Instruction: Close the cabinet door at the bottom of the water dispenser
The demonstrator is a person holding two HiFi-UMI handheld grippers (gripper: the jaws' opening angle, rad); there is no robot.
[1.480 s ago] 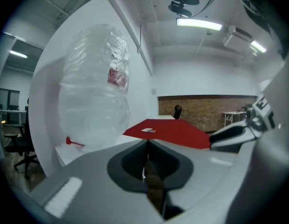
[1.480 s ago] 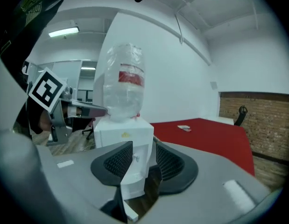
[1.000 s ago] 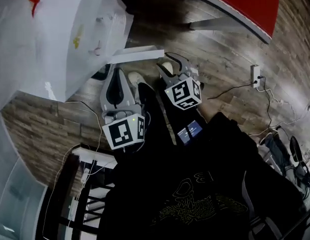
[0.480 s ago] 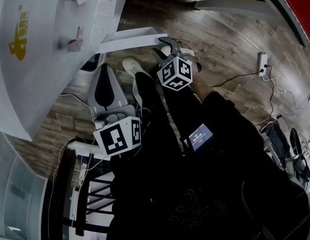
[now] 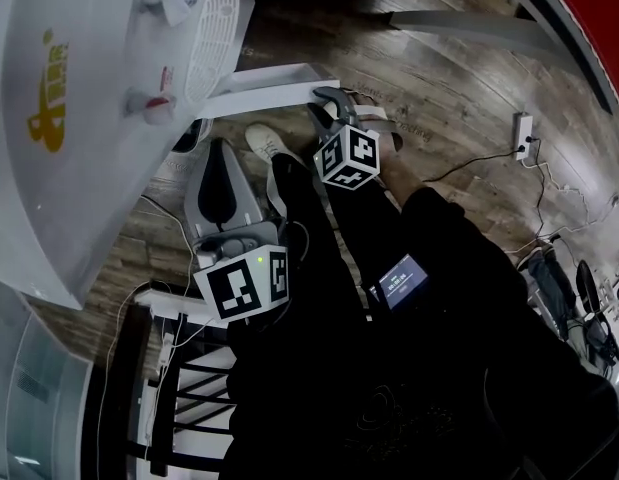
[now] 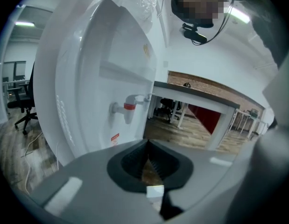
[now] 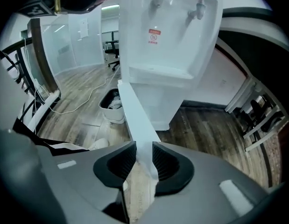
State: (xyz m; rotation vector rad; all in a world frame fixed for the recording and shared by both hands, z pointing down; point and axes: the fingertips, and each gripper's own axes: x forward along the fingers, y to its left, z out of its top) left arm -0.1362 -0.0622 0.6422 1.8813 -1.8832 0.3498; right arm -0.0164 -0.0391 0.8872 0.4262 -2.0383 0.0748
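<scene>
Now the open white cabinet door (image 7: 133, 111) stands edge-on, seemingly pinched, between the right gripper's (image 7: 142, 161) closing fingers (image 7: 166, 164).

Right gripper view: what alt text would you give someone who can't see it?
The right claw straddles the edge of the open white door, its jaws closing on it. The door runs away toward the white dispenser, which stands on a wood floor with a small bin at its left.
</scene>
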